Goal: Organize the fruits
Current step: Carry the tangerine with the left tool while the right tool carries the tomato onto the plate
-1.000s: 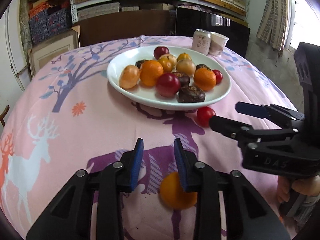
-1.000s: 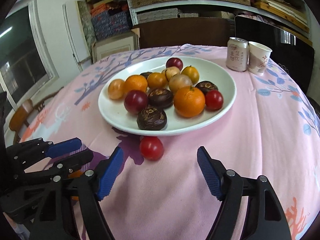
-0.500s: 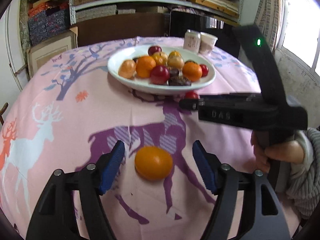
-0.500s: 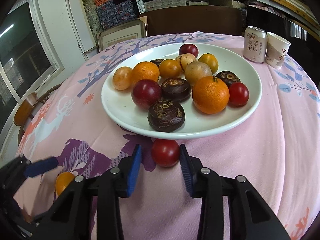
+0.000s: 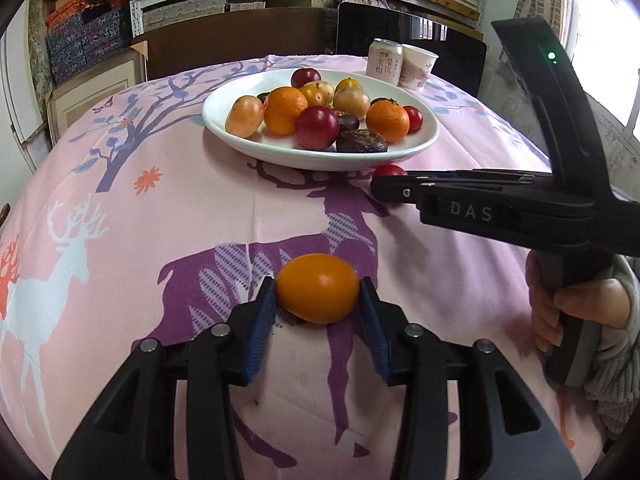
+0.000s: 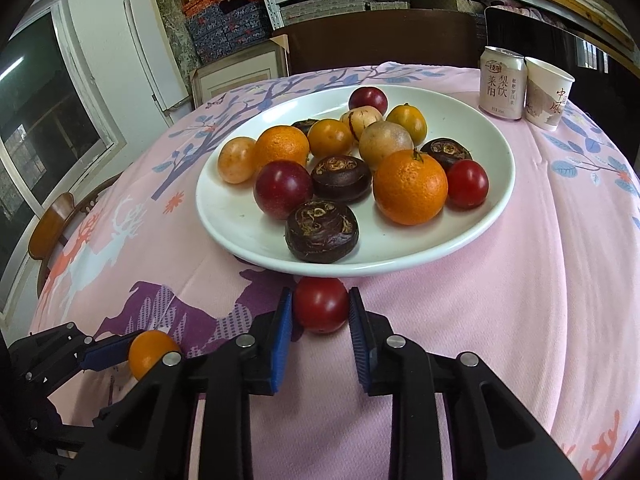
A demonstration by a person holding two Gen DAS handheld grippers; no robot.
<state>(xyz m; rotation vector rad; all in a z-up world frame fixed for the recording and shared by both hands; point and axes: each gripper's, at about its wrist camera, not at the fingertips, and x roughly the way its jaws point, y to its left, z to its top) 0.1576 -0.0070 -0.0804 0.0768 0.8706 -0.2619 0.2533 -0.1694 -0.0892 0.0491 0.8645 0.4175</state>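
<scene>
A small orange fruit [image 5: 317,287] lies on the pink deer-print cloth, and my left gripper [image 5: 318,286] is shut on it, a blue pad pressed against each side. A red cherry tomato [image 6: 321,308] sits on the cloth right against the near rim of the white plate [image 6: 224,232]. My right gripper [image 6: 320,294] is shut on the tomato. The plate holds several fruits: oranges, red plums, dark water chestnuts and yellowish ones. In the left wrist view the right gripper [image 5: 380,188] reaches in from the right, with the tomato [image 5: 390,170] at its tip.
A drink can [image 6: 502,84] and a paper cup [image 6: 548,94] stand behind the plate at the far right. A person's hand [image 5: 576,308] holds the right gripper's handle. Shelves with boxes and a dark chair stand beyond the table; a wooden chair [image 6: 52,228] is at the left.
Both grippers went from open around their fruit to shut on it: the left on the orange fruit, the right on the cherry tomato. Neither fruit has left the cloth.
</scene>
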